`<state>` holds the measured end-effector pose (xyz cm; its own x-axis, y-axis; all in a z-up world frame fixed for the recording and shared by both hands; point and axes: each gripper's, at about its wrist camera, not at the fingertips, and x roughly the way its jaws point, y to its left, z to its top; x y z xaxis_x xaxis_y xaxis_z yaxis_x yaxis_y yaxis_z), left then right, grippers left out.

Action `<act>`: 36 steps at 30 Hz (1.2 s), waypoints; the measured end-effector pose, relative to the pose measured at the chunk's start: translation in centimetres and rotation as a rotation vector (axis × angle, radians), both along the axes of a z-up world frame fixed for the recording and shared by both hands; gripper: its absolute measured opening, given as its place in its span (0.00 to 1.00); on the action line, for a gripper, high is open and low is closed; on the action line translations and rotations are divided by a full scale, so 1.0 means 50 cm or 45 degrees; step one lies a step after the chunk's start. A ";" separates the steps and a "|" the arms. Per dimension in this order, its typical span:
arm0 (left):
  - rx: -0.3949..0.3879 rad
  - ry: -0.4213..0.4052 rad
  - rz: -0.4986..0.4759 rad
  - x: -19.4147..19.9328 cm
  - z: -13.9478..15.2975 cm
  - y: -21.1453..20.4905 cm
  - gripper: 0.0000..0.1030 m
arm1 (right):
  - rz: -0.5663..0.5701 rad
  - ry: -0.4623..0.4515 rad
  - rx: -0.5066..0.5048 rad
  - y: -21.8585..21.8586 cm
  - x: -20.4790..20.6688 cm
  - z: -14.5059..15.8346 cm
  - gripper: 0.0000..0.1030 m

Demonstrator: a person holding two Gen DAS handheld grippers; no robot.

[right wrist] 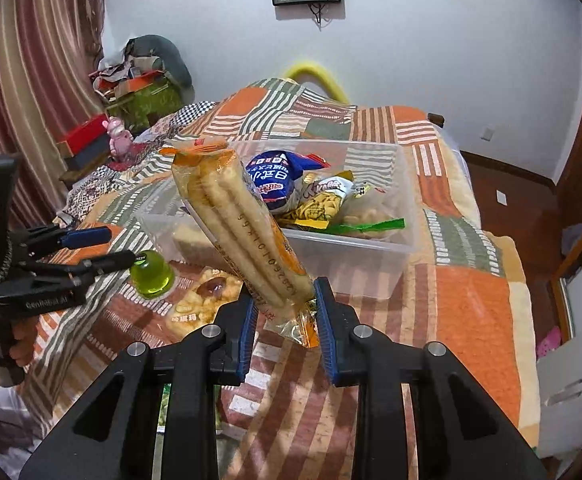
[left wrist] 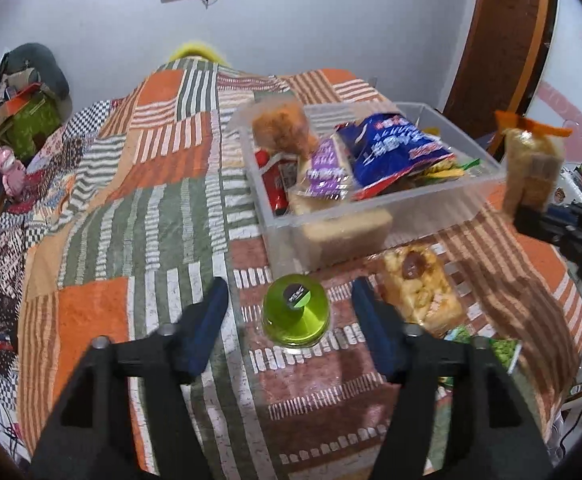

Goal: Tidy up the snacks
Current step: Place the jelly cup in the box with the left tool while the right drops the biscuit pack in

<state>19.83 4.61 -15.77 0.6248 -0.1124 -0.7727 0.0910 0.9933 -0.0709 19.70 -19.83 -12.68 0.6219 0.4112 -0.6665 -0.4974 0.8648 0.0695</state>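
A clear plastic bin [left wrist: 479, 184] on the patchwork bed holds several snack packs, among them a blue bag [left wrist: 395, 148]. My left gripper [left wrist: 289, 304] is open, its fingers on either side of a green jelly cup [left wrist: 295, 310] standing on the quilt. My right gripper [right wrist: 285, 304] is shut on a long biscuit pack [right wrist: 231, 216] and holds it tilted in the air, in front of the bin [right wrist: 371, 252]. In the left wrist view that pack [left wrist: 531, 168] hangs to the right of the bin. The jelly cup [right wrist: 151, 274] also shows in the right wrist view.
A clear pack of puffed snacks [left wrist: 419, 288] lies on the quilt in front of the bin, with a green packet [left wrist: 491, 350] nearer me. Clutter and a pink toy [left wrist: 9, 172] sit at the bed's left side. The bed edge and wooden floor [right wrist: 503, 184] are at the right.
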 end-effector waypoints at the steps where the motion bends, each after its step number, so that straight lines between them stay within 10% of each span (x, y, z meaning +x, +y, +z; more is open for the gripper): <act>1: 0.002 0.026 -0.001 0.008 -0.012 -0.001 0.63 | -0.005 0.005 0.000 -0.001 0.003 -0.003 0.25; 14: -0.020 0.093 0.007 0.036 -0.080 -0.002 0.44 | -0.043 0.062 0.022 -0.024 0.019 -0.015 0.25; 36: 0.000 -0.131 -0.035 0.075 0.084 -0.017 0.44 | -0.172 -0.043 0.032 -0.031 0.104 0.057 0.25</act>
<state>23.59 3.74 -11.58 0.6977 -0.1305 -0.7044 0.1248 0.9904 -0.0599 24.88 -21.38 -9.83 0.6947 0.3385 -0.6347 -0.3788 0.9223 0.0772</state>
